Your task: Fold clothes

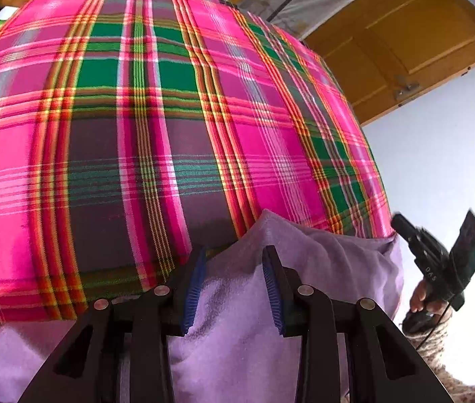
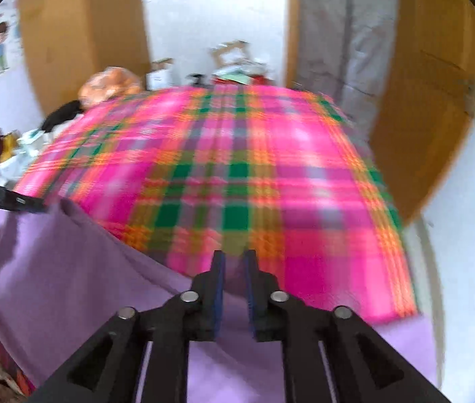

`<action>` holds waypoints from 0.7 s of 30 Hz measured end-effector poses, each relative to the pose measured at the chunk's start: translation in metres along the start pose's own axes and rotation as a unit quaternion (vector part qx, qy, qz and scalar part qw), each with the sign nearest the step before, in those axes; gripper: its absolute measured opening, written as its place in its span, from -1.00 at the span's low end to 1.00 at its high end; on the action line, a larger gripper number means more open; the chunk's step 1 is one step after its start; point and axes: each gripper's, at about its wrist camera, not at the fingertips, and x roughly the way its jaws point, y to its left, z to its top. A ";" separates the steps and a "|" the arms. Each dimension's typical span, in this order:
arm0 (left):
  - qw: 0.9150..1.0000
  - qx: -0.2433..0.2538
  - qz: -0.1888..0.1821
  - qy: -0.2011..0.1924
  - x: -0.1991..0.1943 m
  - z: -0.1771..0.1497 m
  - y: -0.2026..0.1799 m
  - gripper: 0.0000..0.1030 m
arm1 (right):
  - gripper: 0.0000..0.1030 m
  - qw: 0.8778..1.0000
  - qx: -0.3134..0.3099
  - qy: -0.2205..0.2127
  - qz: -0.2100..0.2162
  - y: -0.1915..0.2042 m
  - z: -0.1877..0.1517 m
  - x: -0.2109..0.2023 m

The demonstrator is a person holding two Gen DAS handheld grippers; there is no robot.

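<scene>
Plaid blanket (image 1: 170, 117): covers the bed, bare beyond the near edge
Lilac garment (image 1: 237, 319): on the blanket's near edge, one fold raised
Left gripper (image 1: 234, 282): jaws apart, cloth between, grip unclear
Right gripper (image 2: 234, 288): narrowly apart, empty
Risk: raised fold may slump if unpinched
Containers: none seen

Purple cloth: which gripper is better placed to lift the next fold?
Probably left. The left gripper has the purple cloth bunched between its jaws; the right gripper has nothing between its jaws.
</scene>
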 end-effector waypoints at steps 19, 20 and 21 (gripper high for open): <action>0.999 0.041 -0.017 0.020 0.023 -0.030 -0.048 -0.30 | -0.26 0.991 -0.115 0.061 0.009 -0.006 -0.038 0.016; 0.999 0.040 -0.016 0.020 0.024 -0.030 -0.048 -0.30 | -0.26 0.990 -0.124 0.062 0.011 -0.003 -0.038 0.018; 0.999 0.039 -0.016 0.021 0.026 -0.029 -0.048 -0.30 | -0.26 0.989 -0.132 0.061 0.013 -0.001 -0.038 0.018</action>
